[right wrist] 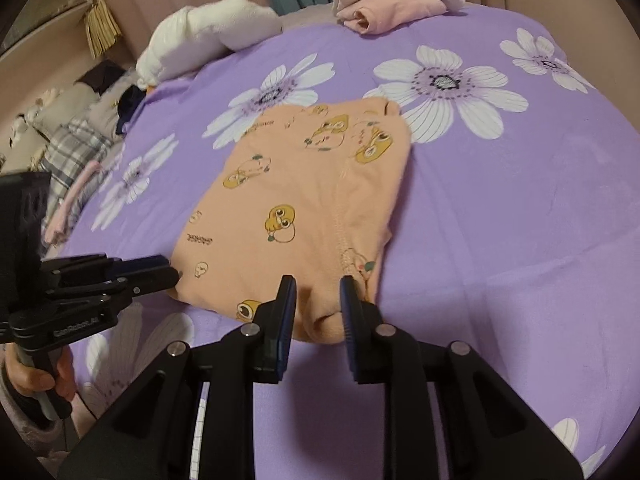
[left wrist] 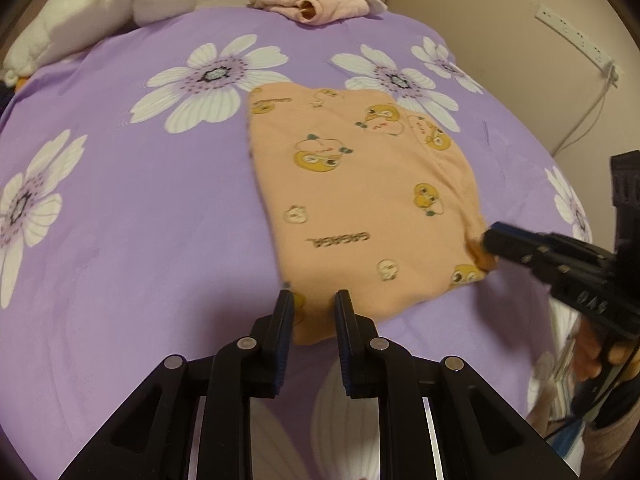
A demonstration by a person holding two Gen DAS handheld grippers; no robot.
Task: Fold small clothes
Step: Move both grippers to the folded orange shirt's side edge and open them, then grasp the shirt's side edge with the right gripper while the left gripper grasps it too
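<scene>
Two near corners of the orange garment sit between part-closed jaws: left gripper, right gripper. Grip unconfirmed. Next: lift both, fold away.

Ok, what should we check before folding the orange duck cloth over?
1. Right claw pinches the orange cloth at a near corner: ok.
2. Left claw really grips the other near corner: cannot tell.
3. The cloth lies flat on the purple sheet: ok.
4. The pink folded pile sits well away from the cloth: ok.
5. The white plush toy is apart too: ok.
</scene>
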